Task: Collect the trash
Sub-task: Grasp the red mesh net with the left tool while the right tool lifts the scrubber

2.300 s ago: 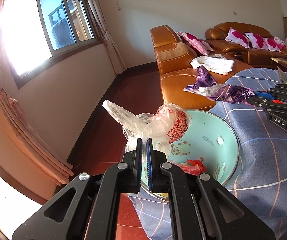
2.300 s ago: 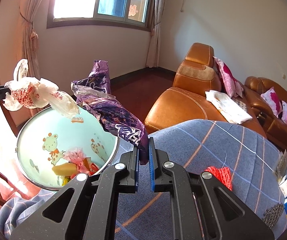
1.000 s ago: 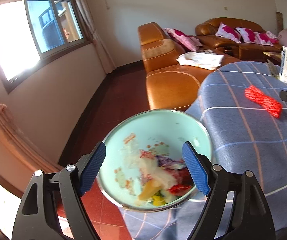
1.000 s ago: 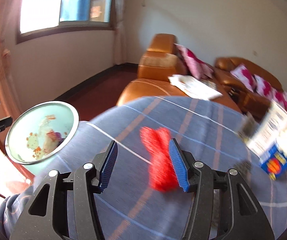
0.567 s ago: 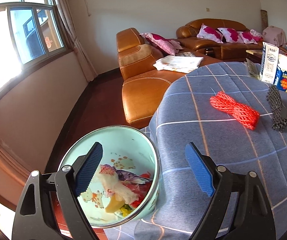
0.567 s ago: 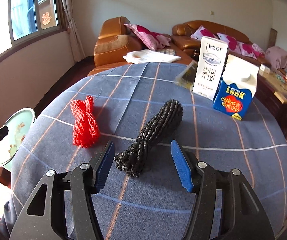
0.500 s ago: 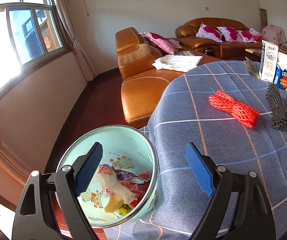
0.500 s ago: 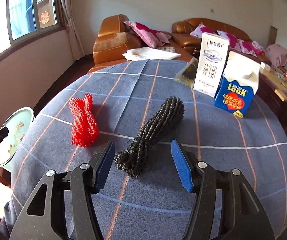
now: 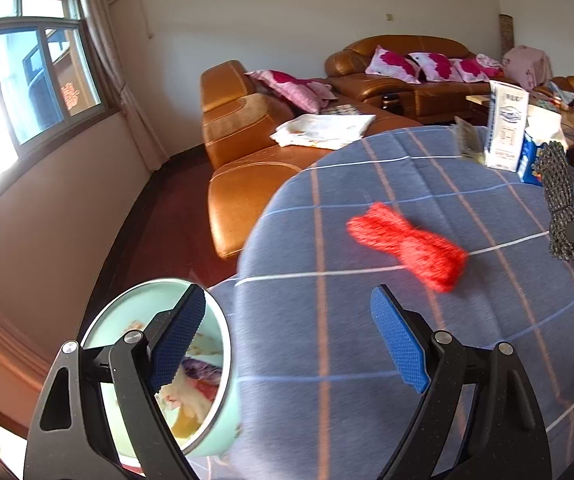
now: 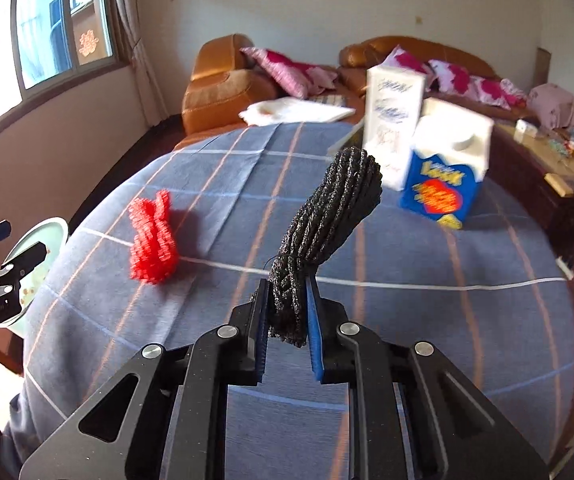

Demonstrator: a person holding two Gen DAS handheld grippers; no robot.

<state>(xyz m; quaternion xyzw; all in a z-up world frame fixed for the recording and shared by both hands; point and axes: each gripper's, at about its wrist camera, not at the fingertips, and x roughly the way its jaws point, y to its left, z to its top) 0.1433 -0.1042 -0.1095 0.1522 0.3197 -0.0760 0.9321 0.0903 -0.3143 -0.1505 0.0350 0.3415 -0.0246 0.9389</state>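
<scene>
Left wrist view: your left gripper point(image 9: 291, 340) stands wide and empty, the red net bundle point(image 9: 407, 246) lying ahead, the basin point(image 9: 207, 368) behind its left finger.

Right wrist view: your right gripper point(image 10: 287, 320) is closing on the black net bundle's point(image 10: 327, 224) near end; gripped so low, it could slip free.

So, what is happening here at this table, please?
A person is clearing trash from a table covered with a blue checked cloth, using a gripper in each hand. The right gripper is closing on a black mesh bundle, which sits between its pads. The left gripper is open and empty, pointing toward a red mesh bundle lying on the cloth. A pale green basin at the table's edge already holds scraps. Two cartons stand further back.
</scene>
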